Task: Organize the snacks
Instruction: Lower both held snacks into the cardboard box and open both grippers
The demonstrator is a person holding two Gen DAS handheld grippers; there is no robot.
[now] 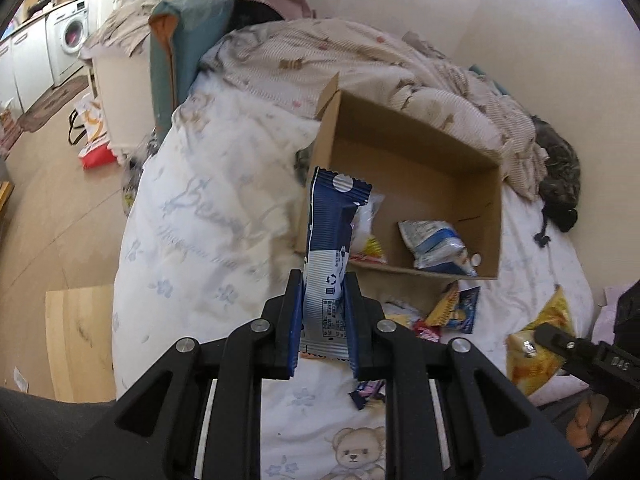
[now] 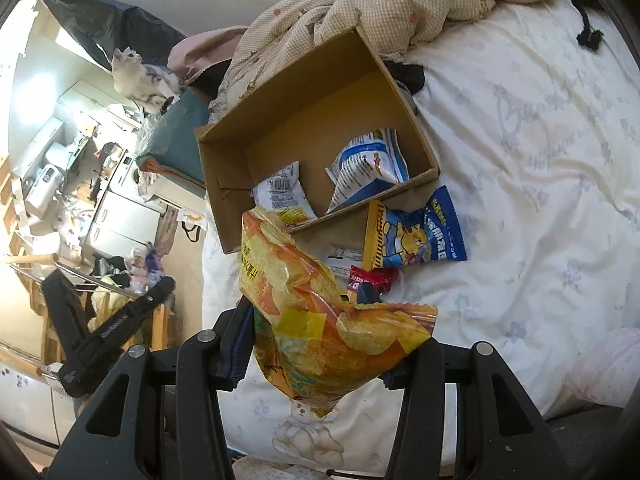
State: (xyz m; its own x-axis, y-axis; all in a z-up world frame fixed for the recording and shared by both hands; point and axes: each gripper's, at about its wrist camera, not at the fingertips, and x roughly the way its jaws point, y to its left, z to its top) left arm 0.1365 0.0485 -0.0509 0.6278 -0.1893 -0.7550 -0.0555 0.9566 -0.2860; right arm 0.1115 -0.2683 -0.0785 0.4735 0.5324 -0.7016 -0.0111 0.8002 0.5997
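Both grippers loaded, cardboard box (image 1: 416, 168) open on the bed (image 1: 208, 216).

Left gripper (image 1: 323, 292): jaws clenched on a blue-and-white snack wrapper (image 1: 330, 248), held upright just before the box's near-left corner. Right gripper (image 2: 308, 312): jaws grasping a yellow chip bag (image 2: 312, 320). Two packets lie inside the box; a blue bear-print packet (image 2: 416, 232) lies on the bed, touching its near wall.
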